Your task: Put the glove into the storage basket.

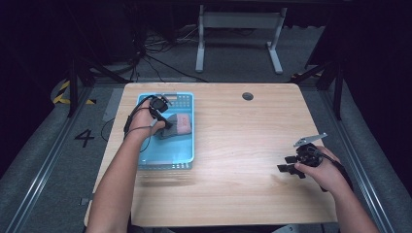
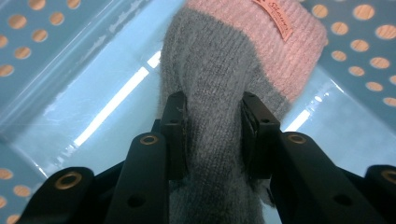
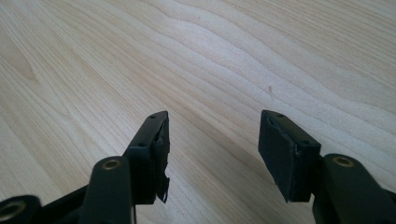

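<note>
Nearest the person, the right gripper [image 1: 287, 164] hangs low over the near right part of the wooden table [image 1: 233, 145], not far from its right edge. Its jaws stand apart with nothing between them; the right gripper view shows bare, pale wood grain under the two black pads [image 3: 285, 154]. Wide open tabletop stretches from this gripper leftward to the basket and away to the far edge, where a small round grommet [image 1: 248, 96] sits in the wood.

Farther off on the left, a light blue plastic basket [image 1: 189, 145] with perforated walls lies close to the table's left edge. The left gripper [image 1: 164, 127] reaches down into it, jaws clamped on a knitted sock [image 1: 177, 127] that lies in the far half of the basket. In the left gripper view the pads press on both sides of the sock [image 2: 212, 116], pinching the fabric into a narrow waist. It is fuzzy grey knit with a ribbed pink cuff [image 2: 285, 51] bearing a small sewn label [image 2: 278, 21]; the cuff points away from the gripper, toward the basket's perforated wall [image 2: 369, 56].
</note>
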